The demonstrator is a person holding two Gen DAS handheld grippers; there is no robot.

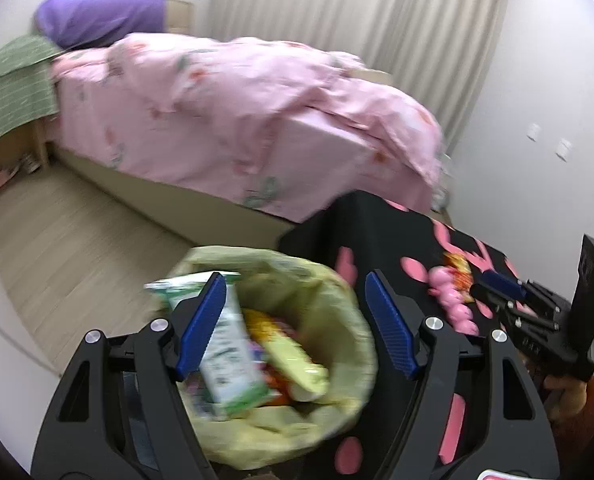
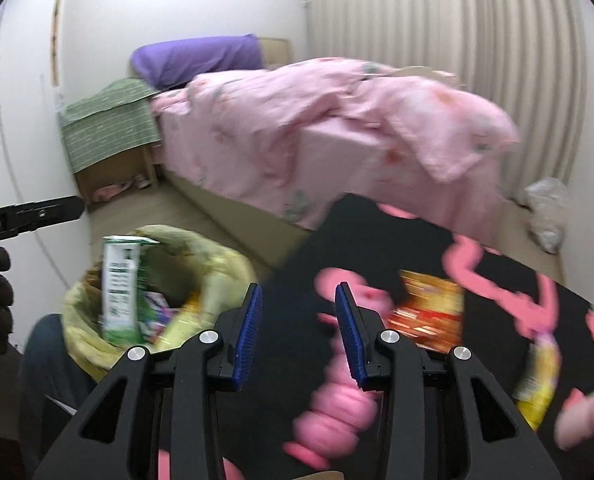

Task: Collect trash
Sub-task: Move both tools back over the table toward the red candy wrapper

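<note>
A bin lined with a yellow-green bag stands beside a black table with pink shapes. A green-and-white carton stands upright in the bin among other wrappers. My left gripper is open above the bin, its left pad beside the carton. My right gripper is open and empty over the table. A pink ribbed bottle, an orange snack packet and a yellow wrapper lie on the table.
A bed with a pink duvet and purple pillow fills the back. A nightstand under a green cloth stands left. A crumpled clear bag lies on the floor at the right wall.
</note>
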